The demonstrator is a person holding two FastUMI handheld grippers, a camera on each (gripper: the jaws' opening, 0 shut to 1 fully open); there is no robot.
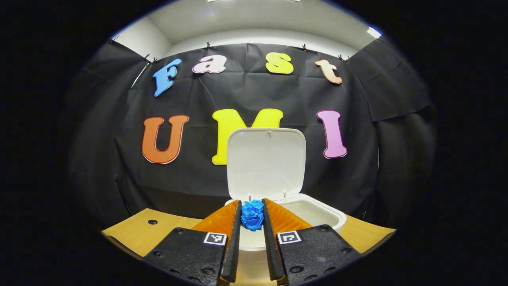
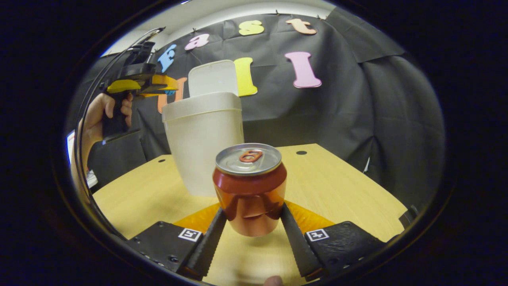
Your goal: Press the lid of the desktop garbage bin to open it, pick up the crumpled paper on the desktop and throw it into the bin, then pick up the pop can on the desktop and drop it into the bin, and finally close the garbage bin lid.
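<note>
In the left gripper view, my left gripper (image 1: 252,216) is shut on the blue crumpled paper (image 1: 253,214), held just over the near rim of the white garbage bin (image 1: 317,214). The bin's lid (image 1: 266,163) stands upright and open behind it. In the right gripper view, the red pop can (image 2: 250,190) stands upright between my right gripper's (image 2: 252,210) fingers, which press on both of its sides, just above or on the wooden table (image 2: 337,186). Behind the can stands the bin (image 2: 202,143), with the left gripper (image 2: 158,83) held by a hand (image 2: 99,115) above its rim.
The black cloth wall closes the back and sides of the table. Small round holes (image 2: 301,152) dot the tabletop. Bare wood lies to the right of the bin and can.
</note>
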